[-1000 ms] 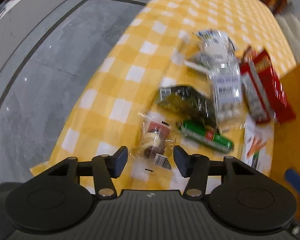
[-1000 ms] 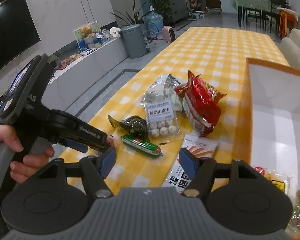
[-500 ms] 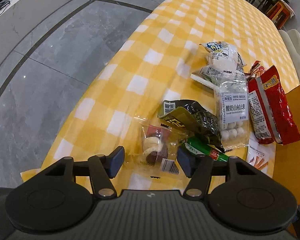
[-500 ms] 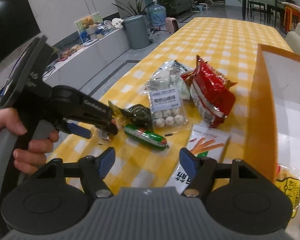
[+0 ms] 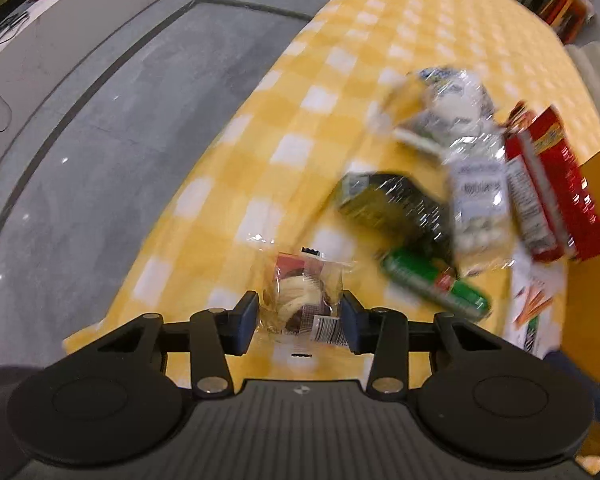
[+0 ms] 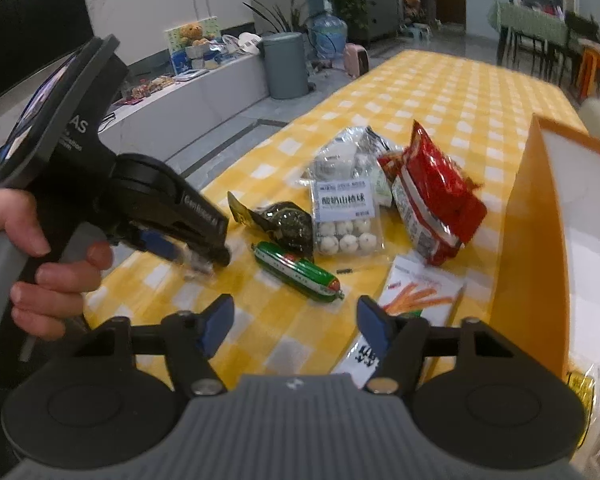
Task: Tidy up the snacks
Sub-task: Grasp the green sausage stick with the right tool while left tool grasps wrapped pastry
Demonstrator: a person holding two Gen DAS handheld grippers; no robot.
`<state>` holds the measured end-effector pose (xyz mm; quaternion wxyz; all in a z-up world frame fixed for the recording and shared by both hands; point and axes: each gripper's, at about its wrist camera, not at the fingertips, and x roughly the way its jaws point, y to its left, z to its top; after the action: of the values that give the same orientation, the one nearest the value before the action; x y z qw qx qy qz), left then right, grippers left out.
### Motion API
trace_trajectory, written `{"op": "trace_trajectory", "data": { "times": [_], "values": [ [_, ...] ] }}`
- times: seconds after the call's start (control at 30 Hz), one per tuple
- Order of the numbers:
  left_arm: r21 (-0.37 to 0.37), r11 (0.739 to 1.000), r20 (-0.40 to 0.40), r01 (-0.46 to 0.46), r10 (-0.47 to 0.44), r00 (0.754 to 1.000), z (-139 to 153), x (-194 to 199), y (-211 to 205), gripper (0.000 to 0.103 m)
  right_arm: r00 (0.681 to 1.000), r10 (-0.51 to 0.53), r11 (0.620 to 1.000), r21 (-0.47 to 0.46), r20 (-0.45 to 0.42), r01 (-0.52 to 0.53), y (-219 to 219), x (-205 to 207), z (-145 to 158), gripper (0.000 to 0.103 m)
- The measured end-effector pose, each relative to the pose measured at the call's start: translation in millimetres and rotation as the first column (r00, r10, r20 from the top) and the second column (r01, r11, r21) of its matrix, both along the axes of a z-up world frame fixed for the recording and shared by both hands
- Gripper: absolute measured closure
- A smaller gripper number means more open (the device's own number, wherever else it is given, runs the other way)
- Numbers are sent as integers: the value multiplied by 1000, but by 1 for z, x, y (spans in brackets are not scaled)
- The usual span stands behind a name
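Left hand (image 6: 40,256) grips the handle of the left gripper (image 5: 299,316), pointed steeply down at the near left corner of the yellow-and-white checked worktop (image 5: 340,60). Its fingers have just been closing and now sit narrow, pads against both sides of a small clear-wrapped pastry packet (image 5: 304,300); film looks pinched between them. Packet judged light, soft, crinkly, slippery; filling could crush, so a gentle hold across the middle suits, not on the loose sealed ends.

Next along: dark green foil pouch (image 6: 284,224), soft and lumpy. Beside it a green plastic-wrapped sausage stick (image 6: 300,272), firm, round, likely to roll; take across its waist. Behind, a clear bag of white round sweets with a printed label (image 6: 346,220), and a second clear bag (image 6: 348,156) partly under it.

Then a red crinkly foil bag (image 6: 432,196), puffed, light, fragile contents probably. In front lies a flat white packet with orange sticks printed on it (image 6: 416,292), hard to get under.

Right gripper (image 6: 296,328) hangs low over the near edge; fingers have just been closing, part-open, nothing between them.

Far right: orange-walled box (image 6: 532,240), white inside, a few packets in its near end.
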<state>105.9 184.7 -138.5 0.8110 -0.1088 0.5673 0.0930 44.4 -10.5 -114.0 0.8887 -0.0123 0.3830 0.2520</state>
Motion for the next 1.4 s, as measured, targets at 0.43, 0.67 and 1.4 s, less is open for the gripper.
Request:
{"op": "trace_trajectory", "data": {
  "times": [0.43, 0.67, 1.4],
  "values": [
    [-167, 984, -25, -58, 55, 998, 1, -5, 32, 54, 991, 89, 967, -247, 104, -61, 47, 26, -36, 66],
    [-188, 977, -31, -100, 96, 995, 3, -4, 38, 54, 987, 126, 956, -277, 102, -93, 60, 44, -47, 68],
    [-174, 973, -63, -149, 140, 988, 4, -8, 44, 54, 987, 145, 989, 1, 64, -146, 67, 39, -66, 65]
  ]
}}
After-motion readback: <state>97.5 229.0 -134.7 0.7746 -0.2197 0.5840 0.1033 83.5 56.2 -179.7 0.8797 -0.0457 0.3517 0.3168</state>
